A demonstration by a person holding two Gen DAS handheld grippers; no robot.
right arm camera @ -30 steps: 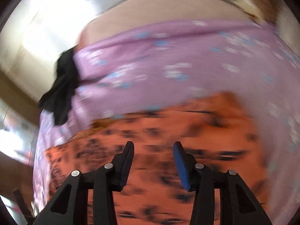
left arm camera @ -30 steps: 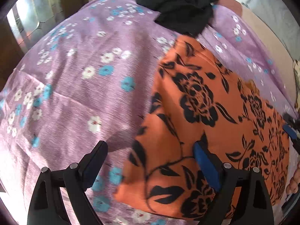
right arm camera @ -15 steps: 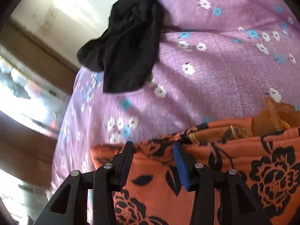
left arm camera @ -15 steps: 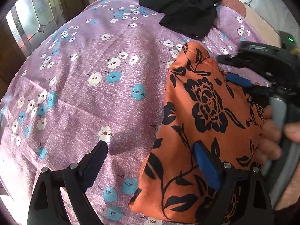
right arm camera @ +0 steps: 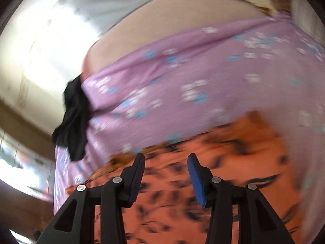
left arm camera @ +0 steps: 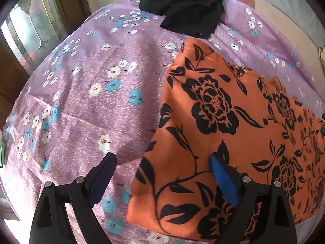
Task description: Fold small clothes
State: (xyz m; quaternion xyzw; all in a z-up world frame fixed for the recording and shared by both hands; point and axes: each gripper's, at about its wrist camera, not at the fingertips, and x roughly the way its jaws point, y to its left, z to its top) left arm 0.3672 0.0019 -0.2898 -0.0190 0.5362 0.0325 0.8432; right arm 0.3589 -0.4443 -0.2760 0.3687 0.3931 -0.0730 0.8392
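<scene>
The left claw [left arm camera: 162,174] stands wide apart and grips nothing: one finger hangs over the purple flowered bedsheet [left arm camera: 85,93], the blue-padded one over the near edge of the orange garment with black flowers [left arm camera: 219,113], and whether either pad touches the cloth cannot be told. The garment lies spread flat on the sheet, its right side running out of the left wrist view. Beyond its far corner sits a crumpled black garment [left arm camera: 189,10], partly cut off at the top.

The right claw [right arm camera: 165,174] is about half open with nothing between its fingers, hanging above the same orange garment [right arm camera: 233,162]. That view is heavily smeared, so the print, the black garment [right arm camera: 75,120] and the sheet [right arm camera: 182,77] show only as streaks.
</scene>
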